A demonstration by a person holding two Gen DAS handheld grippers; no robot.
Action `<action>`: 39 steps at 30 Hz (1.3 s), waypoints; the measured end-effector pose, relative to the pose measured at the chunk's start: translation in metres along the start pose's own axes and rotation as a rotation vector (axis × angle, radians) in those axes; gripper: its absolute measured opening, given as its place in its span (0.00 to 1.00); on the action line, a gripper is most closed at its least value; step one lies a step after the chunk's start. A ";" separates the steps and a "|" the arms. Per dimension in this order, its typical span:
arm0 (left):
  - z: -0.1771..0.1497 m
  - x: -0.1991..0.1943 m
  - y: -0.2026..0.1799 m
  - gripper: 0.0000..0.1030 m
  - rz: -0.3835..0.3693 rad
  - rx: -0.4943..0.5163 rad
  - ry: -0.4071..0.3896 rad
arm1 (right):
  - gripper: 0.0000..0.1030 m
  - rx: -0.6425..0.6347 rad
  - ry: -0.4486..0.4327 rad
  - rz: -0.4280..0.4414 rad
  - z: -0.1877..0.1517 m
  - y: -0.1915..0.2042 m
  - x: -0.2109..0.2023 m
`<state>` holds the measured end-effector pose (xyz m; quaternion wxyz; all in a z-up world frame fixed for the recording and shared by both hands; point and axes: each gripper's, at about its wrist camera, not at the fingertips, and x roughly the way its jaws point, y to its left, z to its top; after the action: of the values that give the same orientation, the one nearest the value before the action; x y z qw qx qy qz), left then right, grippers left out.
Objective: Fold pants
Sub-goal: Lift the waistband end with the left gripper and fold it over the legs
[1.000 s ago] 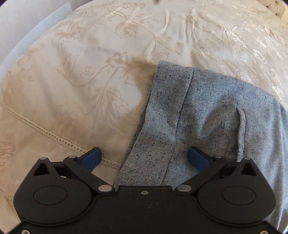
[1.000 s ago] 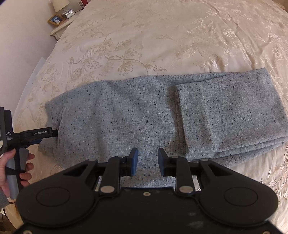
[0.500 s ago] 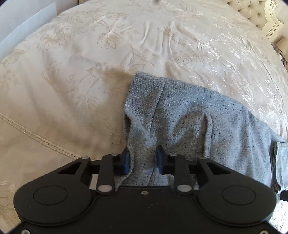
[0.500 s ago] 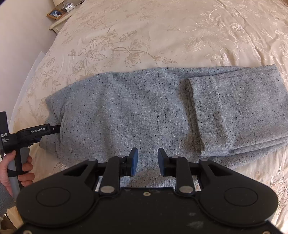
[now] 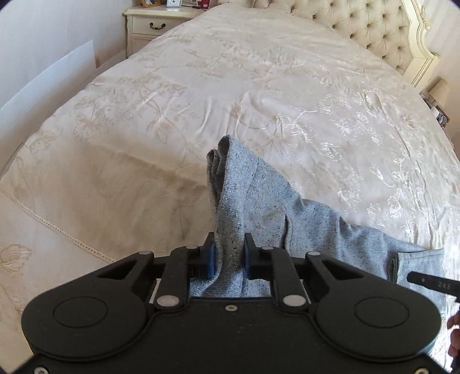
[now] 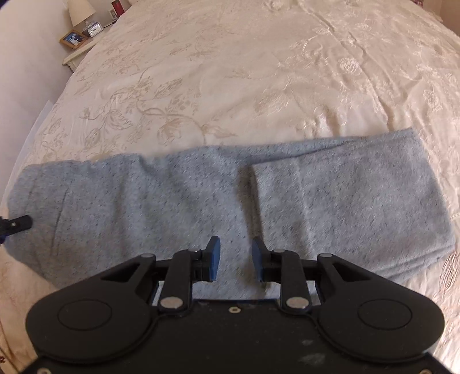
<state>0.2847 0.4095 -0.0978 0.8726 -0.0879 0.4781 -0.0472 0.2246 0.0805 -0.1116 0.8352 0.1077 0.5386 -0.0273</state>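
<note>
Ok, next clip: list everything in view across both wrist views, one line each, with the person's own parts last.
pants: one, speckled grey, lying across the bedspread, right end already folded over, left end bunched up off the bed.
bedspread: one, cream with floral embroidery, covering the bed.
headboard: one, cream, tufted, far end of bed.
nightstand: one, cream, beside the headboard in the left wrist view.
lamp: one, white shade, on a second bedside table.
picture frame: one, wooden, by the lamp.
left tool: one, black with blue pads, closing on the pants' left end.
right tool: one, black with blue pads, open above the pants' middle.
</note>
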 end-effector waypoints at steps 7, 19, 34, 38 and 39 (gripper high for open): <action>0.000 -0.006 -0.017 0.22 0.039 0.035 -0.014 | 0.26 -0.057 -0.031 -0.004 0.044 0.002 0.058; -0.005 -0.020 -0.032 0.22 0.045 0.051 -0.039 | 0.23 0.011 -0.031 0.023 0.044 -0.011 0.057; -0.007 -0.055 -0.125 0.19 0.051 0.154 -0.109 | 0.22 0.031 0.033 0.126 -0.026 -0.051 0.023; -0.013 -0.066 -0.196 0.06 -0.007 0.252 -0.157 | 0.22 0.062 0.005 0.173 -0.017 -0.080 0.001; -0.014 -0.065 -0.216 0.04 -0.043 0.262 -0.157 | 0.22 0.076 0.002 0.182 -0.016 -0.089 -0.003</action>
<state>0.2381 0.2074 -0.0087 0.9102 0.0130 0.3961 -0.1205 0.1951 -0.0037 -0.1290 0.8289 0.1880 0.5260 0.0284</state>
